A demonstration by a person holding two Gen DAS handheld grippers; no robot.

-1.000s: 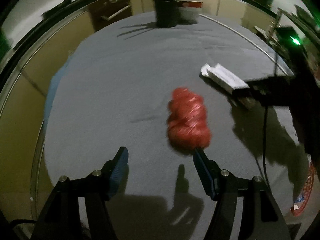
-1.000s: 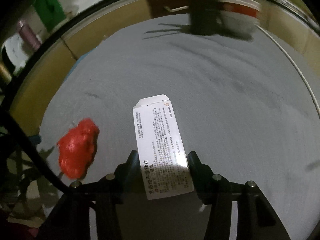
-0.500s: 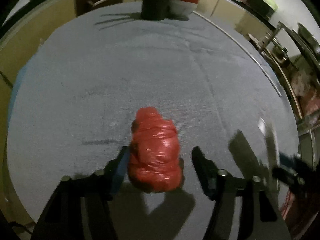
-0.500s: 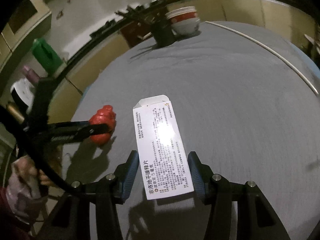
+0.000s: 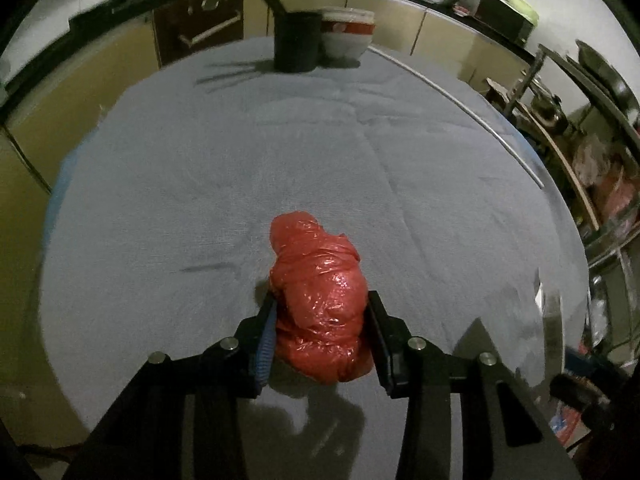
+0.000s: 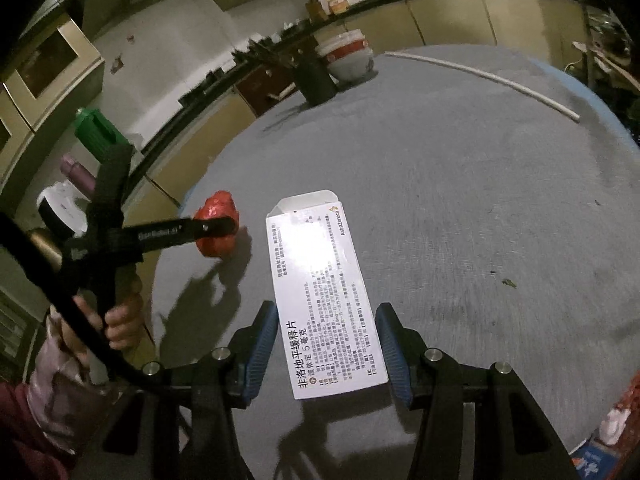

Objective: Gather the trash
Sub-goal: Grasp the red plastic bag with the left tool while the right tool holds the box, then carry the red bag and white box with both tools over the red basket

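My left hand-held gripper has now squeezed shut on the red plastic bag, which was loose on the gray desk a moment ago, while my right hand-held gripper holds the white box, so both go to the trash next.

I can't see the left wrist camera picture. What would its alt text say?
A crumpled red plastic bag sits squeezed between the two black fingers of the left gripper, on a round table covered in grey cloth. At the table's far edge stand a black cylindrical container and a white bowl with a red band.
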